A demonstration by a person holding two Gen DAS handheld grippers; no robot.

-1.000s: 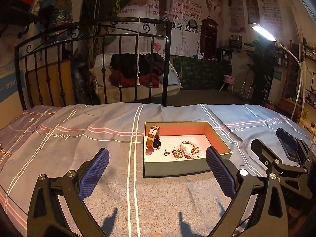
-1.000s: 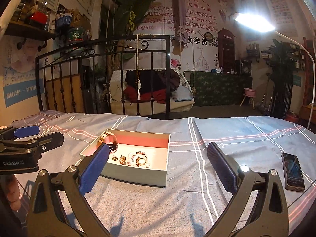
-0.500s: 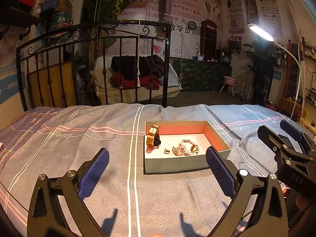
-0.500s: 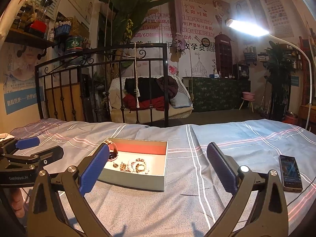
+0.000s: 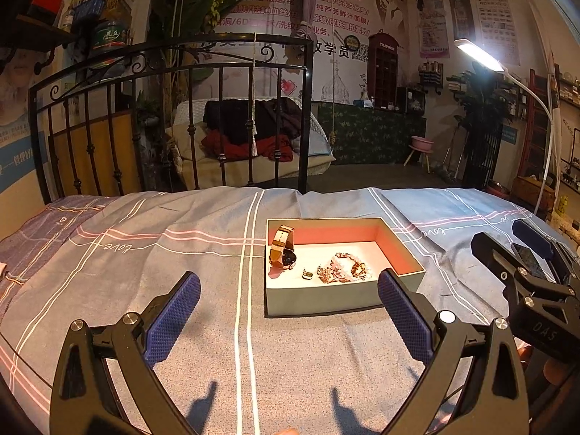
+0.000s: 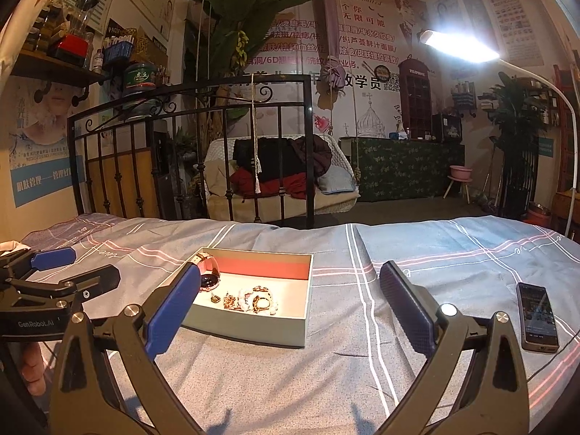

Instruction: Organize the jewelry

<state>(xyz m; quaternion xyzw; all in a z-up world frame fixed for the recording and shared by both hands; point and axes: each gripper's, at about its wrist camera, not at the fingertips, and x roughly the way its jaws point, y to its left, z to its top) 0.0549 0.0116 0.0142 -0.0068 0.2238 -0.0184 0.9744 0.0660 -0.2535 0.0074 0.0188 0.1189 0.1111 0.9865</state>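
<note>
An open grey box with a red inner wall (image 5: 326, 304) (image 6: 253, 330) sits on the bed. Inside lie a watch with a tan strap (image 5: 282, 250) (image 6: 209, 270), a small earring (image 5: 307, 274) (image 6: 215, 298) and a heap of bead bracelets (image 5: 344, 272) (image 6: 255, 301). My left gripper (image 5: 288, 310) is open and empty, held above the bedspread just short of the box. My right gripper (image 6: 288, 301) is open and empty, to the right of the box. Each gripper shows at the edge of the other's view.
The bedspread (image 5: 145, 253) is grey-blue with white and pink stripes. A phone (image 6: 536, 317) lies on it at the right. A black iron bed rail (image 5: 174, 116) stands at the far edge. A lamp (image 6: 460, 45) shines at upper right.
Both grippers have risen and drawn back a little from the box. The jaws stayed open. The jewelry in the box has not moved.
</note>
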